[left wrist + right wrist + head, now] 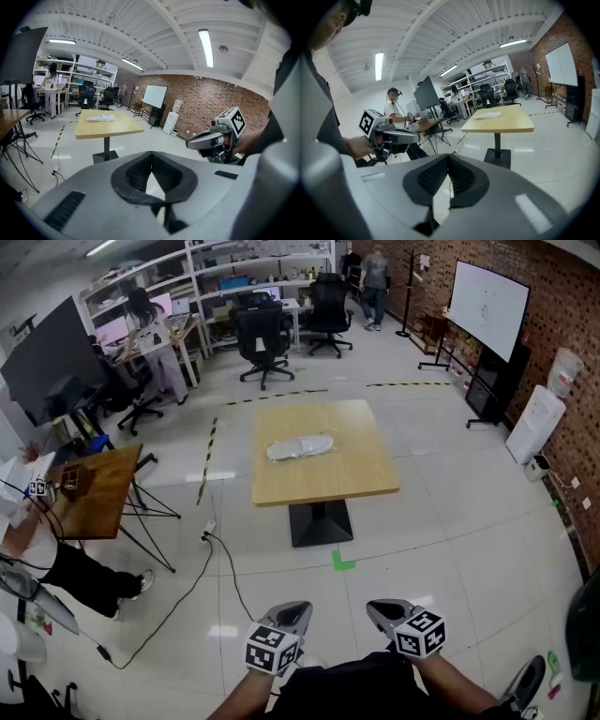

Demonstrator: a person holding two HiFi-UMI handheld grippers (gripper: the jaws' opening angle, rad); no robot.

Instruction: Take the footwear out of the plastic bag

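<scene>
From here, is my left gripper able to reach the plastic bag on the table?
Probably not yet: the plastic bag lies on the table across open floor, far beyond the left gripper. Nothing blocks the way, so stepping closer should do it.

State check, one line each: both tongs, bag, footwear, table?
Left tongs: shut, empty, well short of the table.
Right tongs: shut, empty, also short of the table.
Plastic bag: lying flat on the table, untouched.
Footwear: inside the bag, not yet taken out.
Table: standing, bag on top.
</scene>
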